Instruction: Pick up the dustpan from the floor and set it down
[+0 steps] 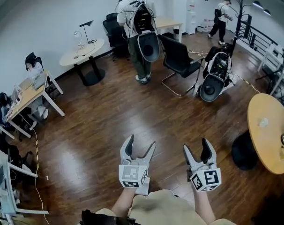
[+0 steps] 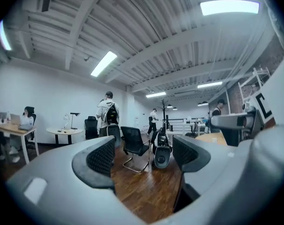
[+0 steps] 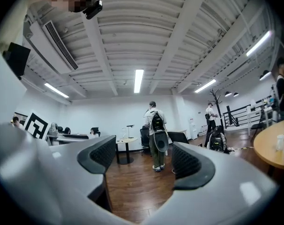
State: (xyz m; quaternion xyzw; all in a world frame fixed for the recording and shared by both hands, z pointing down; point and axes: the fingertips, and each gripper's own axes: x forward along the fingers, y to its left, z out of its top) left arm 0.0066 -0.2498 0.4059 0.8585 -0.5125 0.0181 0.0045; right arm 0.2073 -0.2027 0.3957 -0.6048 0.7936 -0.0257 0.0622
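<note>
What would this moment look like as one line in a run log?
left gripper: open, empty | right gripper: open, empty | dustpan: not in view

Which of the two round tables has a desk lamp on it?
The pale table by the white wall, upper left; the wood-coloured table stands at the right.

- Dark, glossy wood-plank floor (image 1: pixel 100 121) across the whole room.
- Plain white walls (image 1: pixel 48 18).
- White beamed ceiling (image 2: pixel 146 27) with long strip lights (image 3: pixel 138 81), all lit; an air-conditioning unit (image 3: pixel 50 43) is mounted up high.
- Pale round table (image 1: pixel 83 50) on a black pedestal by the far wall, with a lamp (image 1: pixel 87 25) on it.
- Black office chair (image 1: pixel 178 60) on chrome sled legs, mid-room.
- Round wooden table (image 1: pixel 268 130) at the right edge.
- Long desk (image 1: pixel 32 95) with white legs on the left, people seated at it.
- Black railing (image 1: pixel 257 34) and a coat stand (image 1: pixel 239 8) at the far right.
</note>
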